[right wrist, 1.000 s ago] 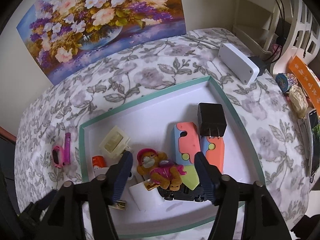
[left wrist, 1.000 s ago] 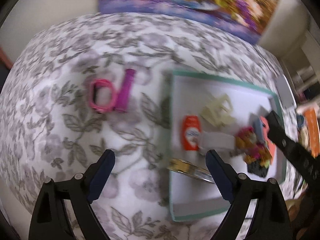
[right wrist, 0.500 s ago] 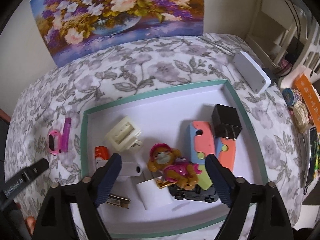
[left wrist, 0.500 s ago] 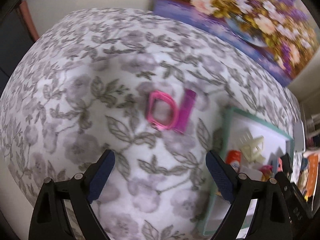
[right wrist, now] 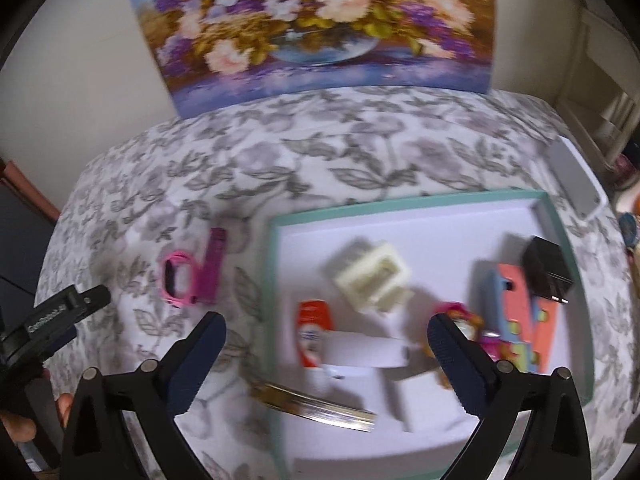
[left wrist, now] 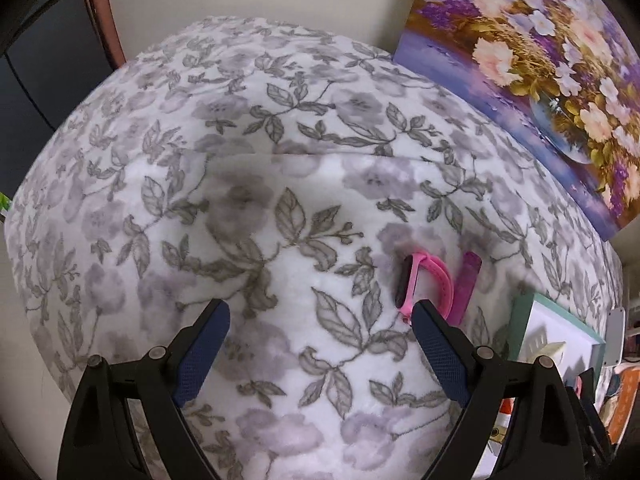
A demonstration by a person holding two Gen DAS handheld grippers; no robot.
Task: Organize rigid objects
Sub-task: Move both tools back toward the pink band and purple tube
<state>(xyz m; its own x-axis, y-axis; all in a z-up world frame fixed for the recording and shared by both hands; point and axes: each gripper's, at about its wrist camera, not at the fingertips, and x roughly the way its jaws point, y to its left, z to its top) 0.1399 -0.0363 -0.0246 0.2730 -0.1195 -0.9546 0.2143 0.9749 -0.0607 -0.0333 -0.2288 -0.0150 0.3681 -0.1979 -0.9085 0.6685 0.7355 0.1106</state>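
A pink watch (left wrist: 428,280) and a purple stick (left wrist: 466,288) lie side by side on the flowered cloth, just beyond the right fingertip of my left gripper (left wrist: 320,320), which is open over bare cloth. My right gripper (right wrist: 326,328) hangs above the left rim of the teal tray (right wrist: 400,206); its jaws are opening and grip nothing. Below it lie a red tube (right wrist: 314,336), a white block and a gold metal clip (right wrist: 316,404) that crosses the rim. The same watch (right wrist: 178,280) and stick (right wrist: 214,264) lie left of the tray.
The tray also holds a cream plug (right wrist: 372,276), a black charger (right wrist: 546,272), a toy figure (right wrist: 460,312) and a coral and blue case (right wrist: 520,312). A flower painting (right wrist: 320,20) leans at the back. A white box (right wrist: 576,184) lies right of the tray. Dark furniture (left wrist: 36,60) stands left.
My left gripper has swung left, away from the tray and over bare cloth beside the watch. My right gripper has opened wider and shifted left, from the toy figure to the tray's left rim.
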